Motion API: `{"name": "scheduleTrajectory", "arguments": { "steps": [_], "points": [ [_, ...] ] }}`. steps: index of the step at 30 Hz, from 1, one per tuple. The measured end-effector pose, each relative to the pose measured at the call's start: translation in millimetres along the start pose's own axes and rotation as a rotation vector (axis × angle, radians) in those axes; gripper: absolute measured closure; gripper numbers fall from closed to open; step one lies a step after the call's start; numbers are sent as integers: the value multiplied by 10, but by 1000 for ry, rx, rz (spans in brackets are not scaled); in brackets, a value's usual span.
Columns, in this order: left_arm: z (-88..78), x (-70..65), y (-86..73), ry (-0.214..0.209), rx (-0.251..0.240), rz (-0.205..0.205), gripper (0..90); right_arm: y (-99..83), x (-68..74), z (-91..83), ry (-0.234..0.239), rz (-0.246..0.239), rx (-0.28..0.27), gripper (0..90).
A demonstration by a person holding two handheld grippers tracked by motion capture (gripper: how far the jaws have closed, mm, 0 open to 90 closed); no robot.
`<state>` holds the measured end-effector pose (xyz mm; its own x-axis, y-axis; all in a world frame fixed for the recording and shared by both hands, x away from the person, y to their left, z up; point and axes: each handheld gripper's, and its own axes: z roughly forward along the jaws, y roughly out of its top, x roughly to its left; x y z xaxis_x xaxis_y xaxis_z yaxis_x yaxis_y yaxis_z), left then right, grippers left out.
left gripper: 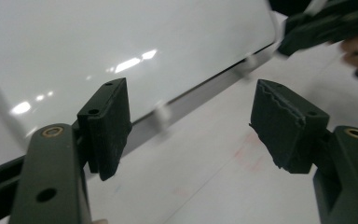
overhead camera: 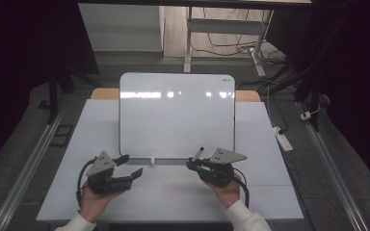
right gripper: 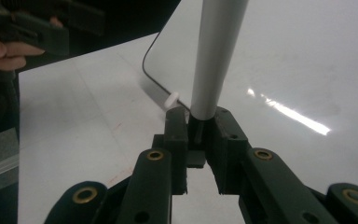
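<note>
We are keeping the marker (right gripper: 216,51) firmly clamped in the right gripper (overhead camera: 196,162), its tip aimed at the whiteboard (overhead camera: 173,115) propped on the table (overhead camera: 96,134), so strokes should land lightly and squarely; the left gripper (overhead camera: 131,166) is hovering low beside the board's near edge, jaws apart and holding nothing, both palms cradling from below

Table top (overhead camera: 173,192): white sheet, faint reddish smudges in front of the board.
Wooden edge (overhead camera: 103,94): shows at both far corners of the sheet.
Power strip (overhead camera: 284,139): white, on the grey floor to the right.
Cables (overhead camera: 231,48): tangled beneath a far desk frame, possibly several.
Floor rails (overhead camera: 29,163): flanking both sides.
</note>
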<state>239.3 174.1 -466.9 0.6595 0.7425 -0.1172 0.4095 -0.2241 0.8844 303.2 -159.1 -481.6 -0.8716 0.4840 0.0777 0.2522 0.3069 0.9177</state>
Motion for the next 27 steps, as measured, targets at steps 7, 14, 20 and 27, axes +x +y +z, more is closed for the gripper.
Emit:
{"name": "scheduleTrajectory", "arguments": {
  "steps": [7,14,20,27],
  "points": [
    [411,-337,360,-102,-1,77,301,-20,72,67,38,6,10,773],
    [665,-555,518,-173,-5,129,396,-24,125,114,66,46,22,773],
    [742,-628,576,-198,-25,153,623,-14,181,151,89,63,17,772],
    [722,-650,585,-150,-27,187,806,-16,196,170,98,77,18,771]
  ]
}}
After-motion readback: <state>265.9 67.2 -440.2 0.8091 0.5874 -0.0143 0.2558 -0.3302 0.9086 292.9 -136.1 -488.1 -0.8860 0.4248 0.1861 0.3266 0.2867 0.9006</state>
